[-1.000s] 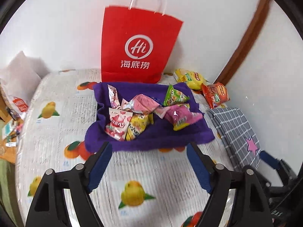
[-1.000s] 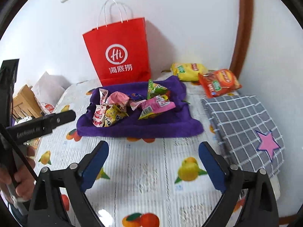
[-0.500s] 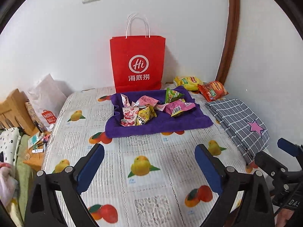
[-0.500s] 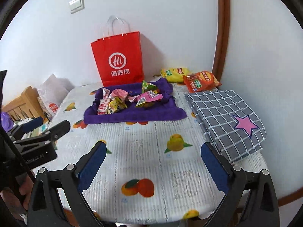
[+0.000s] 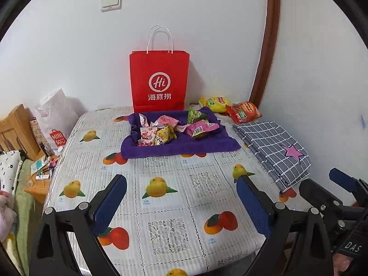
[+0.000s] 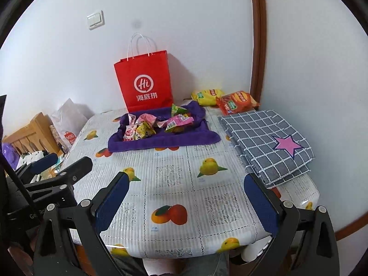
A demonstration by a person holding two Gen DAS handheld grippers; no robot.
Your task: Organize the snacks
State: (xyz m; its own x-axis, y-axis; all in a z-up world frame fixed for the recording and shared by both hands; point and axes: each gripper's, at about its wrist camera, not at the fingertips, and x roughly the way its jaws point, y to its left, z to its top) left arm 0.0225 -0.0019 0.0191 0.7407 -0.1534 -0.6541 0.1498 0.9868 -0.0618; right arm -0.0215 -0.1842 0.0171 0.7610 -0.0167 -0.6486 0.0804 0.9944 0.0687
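Several small snack packets (image 5: 170, 130) lie in a heap on a purple towel (image 5: 184, 146) at the far middle of the table; they also show in the right wrist view (image 6: 156, 125). A yellow chip bag (image 5: 215, 103) and a red chip bag (image 5: 243, 112) lie behind, by the wall. My left gripper (image 5: 181, 200) is open and empty over the table's near part. My right gripper (image 6: 187, 197) is open and empty, beside it to the right.
A red paper bag (image 5: 159, 80) stands against the wall behind the towel. A folded grey checked cloth with a pink star (image 5: 273, 147) lies at the right edge. The fruit-print tablecloth (image 5: 165, 172) covers the table. A white bag (image 5: 56, 119) and wooden furniture stand left.
Both grippers have pulled back from the towel toward the table's near edge, so the snacks look smaller and farther. Both stayed open and empty.
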